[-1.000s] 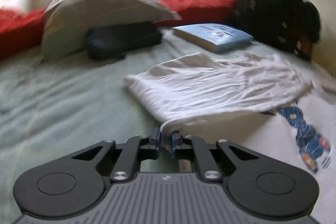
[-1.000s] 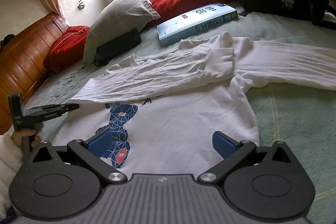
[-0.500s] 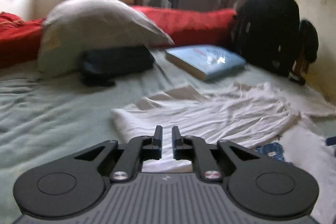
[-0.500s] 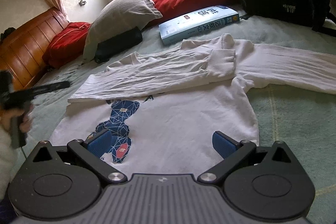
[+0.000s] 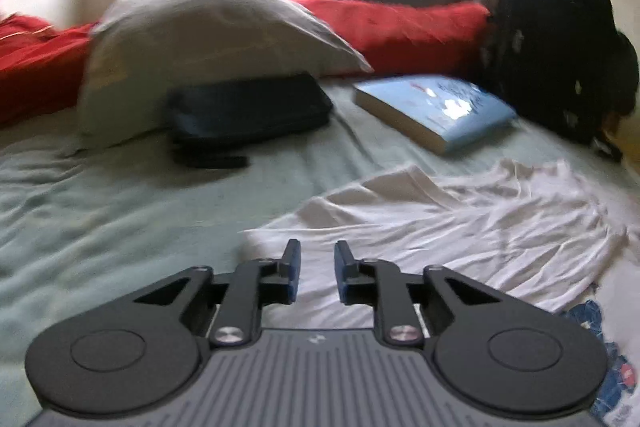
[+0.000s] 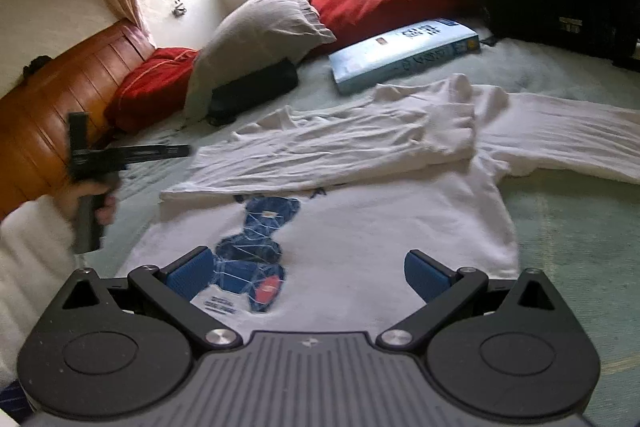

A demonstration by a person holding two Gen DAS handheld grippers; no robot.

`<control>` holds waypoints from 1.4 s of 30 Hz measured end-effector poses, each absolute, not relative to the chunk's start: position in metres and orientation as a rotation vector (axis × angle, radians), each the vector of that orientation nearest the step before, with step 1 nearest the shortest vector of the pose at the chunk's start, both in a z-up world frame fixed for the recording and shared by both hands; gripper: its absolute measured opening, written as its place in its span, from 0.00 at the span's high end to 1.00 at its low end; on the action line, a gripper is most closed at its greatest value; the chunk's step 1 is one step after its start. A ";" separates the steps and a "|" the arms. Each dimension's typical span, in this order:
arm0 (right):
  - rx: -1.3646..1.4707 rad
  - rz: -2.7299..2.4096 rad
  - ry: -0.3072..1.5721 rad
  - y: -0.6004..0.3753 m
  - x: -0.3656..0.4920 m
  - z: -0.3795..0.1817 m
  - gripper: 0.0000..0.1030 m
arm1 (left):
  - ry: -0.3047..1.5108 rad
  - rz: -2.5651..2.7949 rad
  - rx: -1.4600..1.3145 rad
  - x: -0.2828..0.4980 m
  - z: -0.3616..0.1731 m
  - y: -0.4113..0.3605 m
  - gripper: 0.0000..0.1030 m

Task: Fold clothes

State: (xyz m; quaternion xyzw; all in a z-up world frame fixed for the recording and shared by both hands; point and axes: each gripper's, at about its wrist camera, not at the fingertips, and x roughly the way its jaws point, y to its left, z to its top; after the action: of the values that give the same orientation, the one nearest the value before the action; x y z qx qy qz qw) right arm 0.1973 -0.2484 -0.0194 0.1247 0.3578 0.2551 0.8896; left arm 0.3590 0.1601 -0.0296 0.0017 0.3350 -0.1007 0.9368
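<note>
Sweatshirt (image 6: 360,227) lies flat on the bed (image 6: 560,247), one white garment, directly ahead of the right gripper (image 6: 306,267), whose jaws stand wide and empty over its hem. One sleeve (image 6: 340,151) is folded across the chest; the other sleeve (image 6: 568,135) runs long toward the right edge, nearer that gripper. Left gripper (image 5: 316,273), jaws just parting with nothing between, sits off the folded sleeve's end.
</note>
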 end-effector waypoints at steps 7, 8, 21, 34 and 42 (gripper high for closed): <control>0.262 0.485 0.738 -0.259 0.186 -0.015 0.00 | 0.749 -0.049 -0.050 0.390 -0.041 0.170 0.81; 0.267 0.481 0.740 -0.263 0.184 -0.016 0.00 | 0.747 -0.047 -0.032 0.385 -0.034 0.167 0.80; 0.294 0.447 0.743 -0.277 0.139 -0.001 0.00 | 0.801 -0.195 0.082 0.294 -0.029 0.133 0.57; 0.122 0.440 0.766 -0.255 0.093 -0.014 0.00 | 0.693 -0.300 0.273 0.164 0.062 0.081 0.20; -0.055 0.414 0.784 -0.225 0.081 -0.063 0.00 | 0.708 -0.347 0.365 0.082 -0.002 0.038 0.20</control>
State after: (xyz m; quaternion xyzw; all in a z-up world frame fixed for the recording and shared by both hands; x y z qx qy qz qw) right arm 0.0815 -0.2255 -0.0629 -0.0267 0.3792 0.2004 0.9030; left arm 0.0818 0.0380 -0.0024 0.1770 0.3431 -0.1682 0.9070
